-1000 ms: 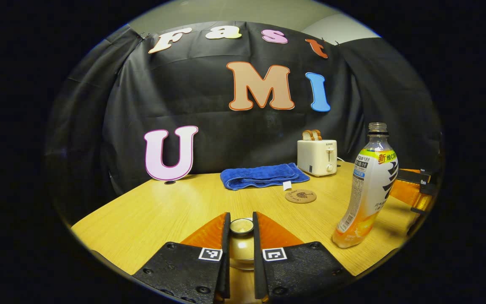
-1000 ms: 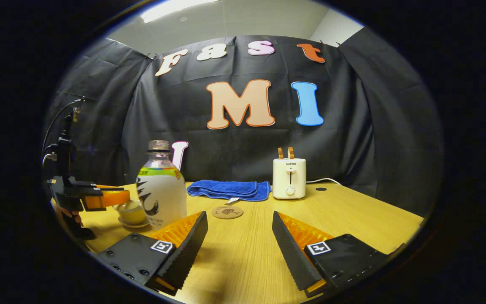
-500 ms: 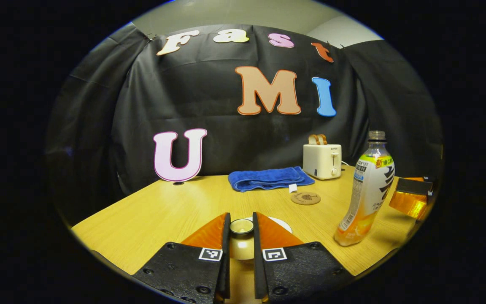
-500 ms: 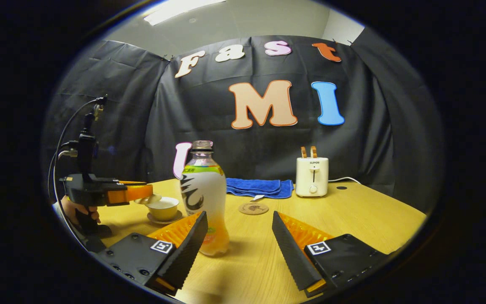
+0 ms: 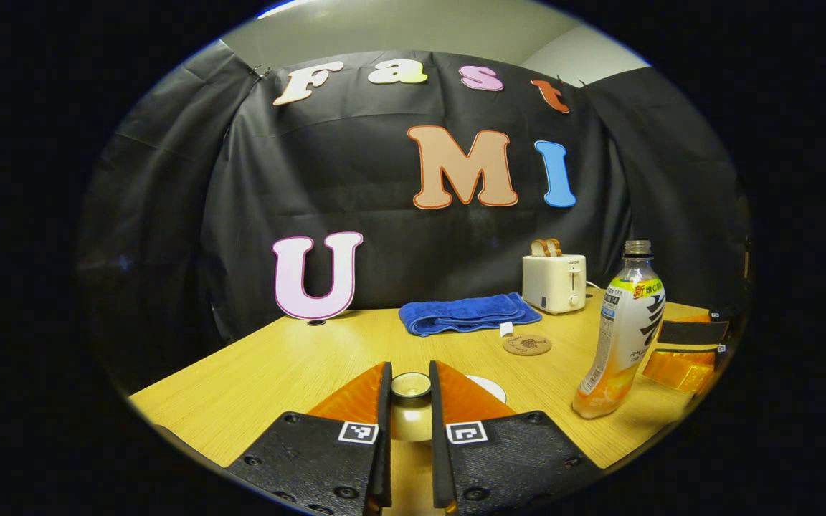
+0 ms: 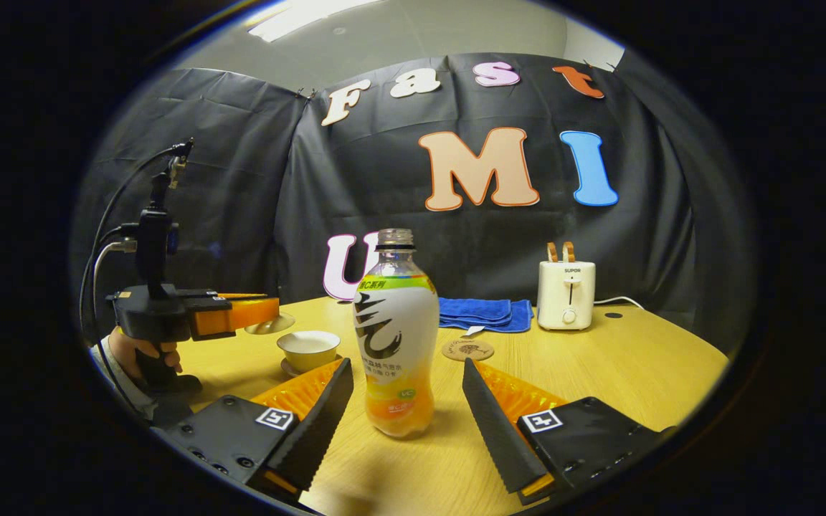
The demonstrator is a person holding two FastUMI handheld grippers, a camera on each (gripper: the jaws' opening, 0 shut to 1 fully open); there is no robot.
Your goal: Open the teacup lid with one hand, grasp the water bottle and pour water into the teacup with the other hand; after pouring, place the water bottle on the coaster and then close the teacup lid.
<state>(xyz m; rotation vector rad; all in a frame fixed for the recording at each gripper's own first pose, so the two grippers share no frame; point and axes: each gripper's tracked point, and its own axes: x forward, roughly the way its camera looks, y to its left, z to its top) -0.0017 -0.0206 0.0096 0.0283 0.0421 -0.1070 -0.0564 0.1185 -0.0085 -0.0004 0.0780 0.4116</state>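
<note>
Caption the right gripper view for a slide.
Open right gripper lined up on the water bottle; left gripper holds the lid off the teacup.

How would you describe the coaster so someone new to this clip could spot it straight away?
Start at the white toaster at the back of the wooden table, with the folded blue towel beside it. Just in front of the towel's near edge lies the coaster. It is the only small, flat, brown disc on the table, with a dark motif at its centre.

place: recording booth | signs: black cloth wall (image 6: 241, 179), wooden table (image 6: 635, 365), toaster (image 6: 566, 294)
</note>
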